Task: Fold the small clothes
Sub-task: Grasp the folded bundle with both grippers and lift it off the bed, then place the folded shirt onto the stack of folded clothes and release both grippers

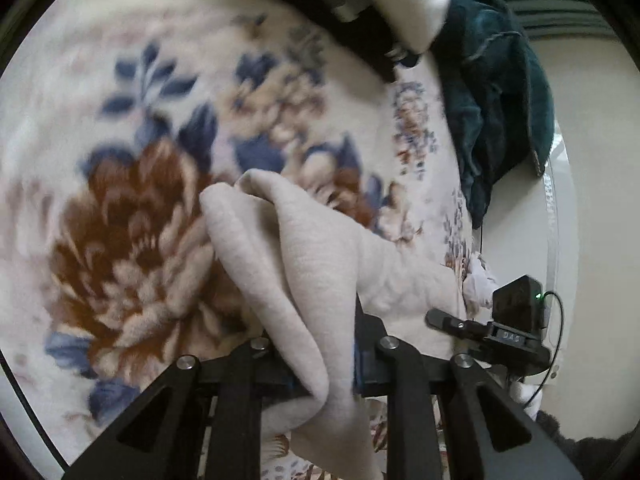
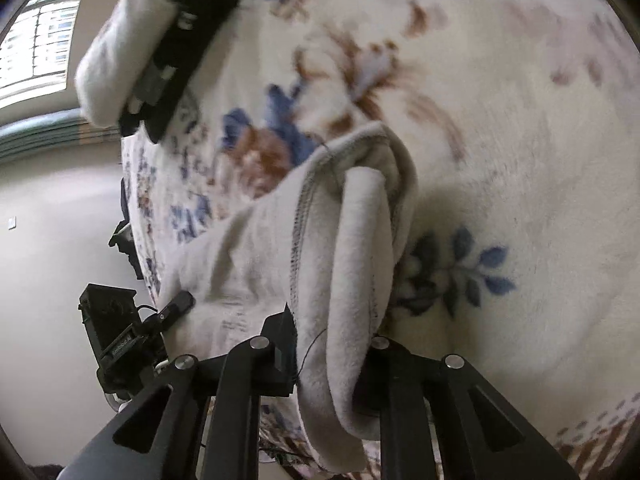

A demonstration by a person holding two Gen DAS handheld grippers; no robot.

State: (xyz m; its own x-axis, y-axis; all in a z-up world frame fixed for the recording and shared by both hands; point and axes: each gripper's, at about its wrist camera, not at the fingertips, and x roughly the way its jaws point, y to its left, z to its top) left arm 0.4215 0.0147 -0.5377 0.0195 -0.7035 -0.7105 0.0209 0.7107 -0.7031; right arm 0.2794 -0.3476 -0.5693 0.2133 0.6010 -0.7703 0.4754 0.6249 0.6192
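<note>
A small cream-beige garment [image 1: 316, 264] hangs stretched between my two grippers above a floral blanket [image 1: 132, 208]. My left gripper [image 1: 320, 364] is shut on one bunched edge of it. My right gripper [image 2: 328, 360] is shut on the other edge [image 2: 352, 248], where a dark overlock seam and the fleecy inside show. In each wrist view the opposite gripper appears low at the side, the right one in the left wrist view [image 1: 504, 332] and the left one in the right wrist view [image 2: 132, 332].
The cream blanket with blue and brown flowers [image 2: 500, 120] covers the work surface. A dark teal garment [image 1: 492, 112] lies at its far edge. A black device wrapped in white cloth [image 2: 160, 48] rests on the blanket. Beyond the edge are a pale wall and a window [image 2: 36, 48].
</note>
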